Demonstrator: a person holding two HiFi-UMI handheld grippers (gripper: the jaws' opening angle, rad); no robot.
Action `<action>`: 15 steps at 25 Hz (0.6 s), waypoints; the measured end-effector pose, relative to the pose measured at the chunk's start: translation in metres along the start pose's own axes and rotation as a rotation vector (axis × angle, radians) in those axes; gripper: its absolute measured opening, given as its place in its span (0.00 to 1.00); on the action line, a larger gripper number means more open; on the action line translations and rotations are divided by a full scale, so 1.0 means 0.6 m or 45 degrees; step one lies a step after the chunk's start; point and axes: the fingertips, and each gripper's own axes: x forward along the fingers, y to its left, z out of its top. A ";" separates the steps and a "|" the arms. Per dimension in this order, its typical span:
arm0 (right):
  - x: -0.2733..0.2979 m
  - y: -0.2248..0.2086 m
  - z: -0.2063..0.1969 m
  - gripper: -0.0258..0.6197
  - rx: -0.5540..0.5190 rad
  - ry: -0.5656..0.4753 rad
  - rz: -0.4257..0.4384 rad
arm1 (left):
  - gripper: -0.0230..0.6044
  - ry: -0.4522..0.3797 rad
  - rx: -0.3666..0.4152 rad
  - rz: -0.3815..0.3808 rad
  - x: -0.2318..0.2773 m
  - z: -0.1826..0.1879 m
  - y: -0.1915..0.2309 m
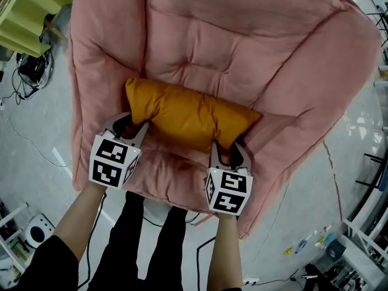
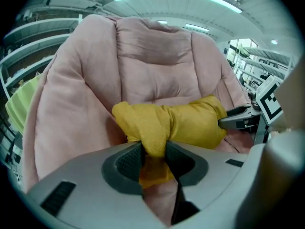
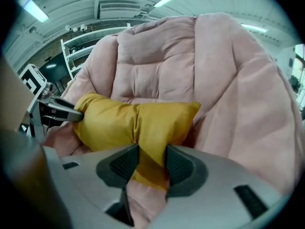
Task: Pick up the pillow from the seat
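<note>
A mustard-yellow pillow (image 1: pixel 185 115) lies across the seat of a padded pink armchair (image 1: pixel 242 35). My left gripper (image 1: pixel 130 126) is shut on the pillow's left end, the fabric pinched into a bunch between its pads (image 2: pixel 153 149). My right gripper (image 1: pixel 230 150) is shut on the right end, the pillow (image 3: pixel 136 120) squeezed thin between its dark ribbed pads (image 3: pixel 178 165). In the left gripper view the pillow (image 2: pixel 190 123) stretches to the right, where the other gripper's fingers (image 2: pixel 236 121) bite into it. Below the jaws a lower corner of the pillow hangs.
The armchair's thick arms (image 1: pixel 339 83) and tall back (image 2: pixel 152 56) rise around the pillow on three sides. A yellow-green piece of furniture (image 1: pixel 33 11) stands at the upper left on the grey floor (image 1: pixel 30 132), beside cables. My legs stand in front of the seat edge.
</note>
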 end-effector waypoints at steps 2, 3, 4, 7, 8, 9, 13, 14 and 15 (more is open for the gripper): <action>-0.010 -0.003 0.003 0.34 0.003 -0.013 -0.009 | 0.27 -0.015 0.012 0.004 -0.008 0.007 -0.005; -0.015 -0.005 0.005 0.34 0.005 -0.020 -0.012 | 0.27 -0.025 0.020 0.007 -0.012 0.012 -0.008; -0.020 -0.007 0.007 0.34 0.007 -0.026 -0.015 | 0.27 -0.034 0.028 0.011 -0.017 0.017 -0.011; -0.037 -0.006 0.015 0.34 0.010 -0.051 -0.021 | 0.27 -0.059 0.043 0.019 -0.033 0.028 -0.014; -0.043 -0.003 0.018 0.34 0.008 -0.060 -0.023 | 0.27 -0.066 0.044 0.022 -0.040 0.031 -0.012; -0.049 -0.001 0.023 0.34 0.005 -0.070 -0.023 | 0.27 -0.073 0.044 0.024 -0.047 0.033 -0.011; -0.074 0.006 0.044 0.34 -0.012 -0.105 -0.027 | 0.27 -0.101 0.033 0.035 -0.074 0.044 -0.010; -0.080 0.007 0.049 0.34 -0.016 -0.114 -0.028 | 0.27 -0.110 0.030 0.038 -0.081 0.047 -0.010; -0.087 0.010 0.055 0.34 -0.020 -0.123 -0.029 | 0.27 -0.119 0.029 0.041 -0.088 0.051 -0.009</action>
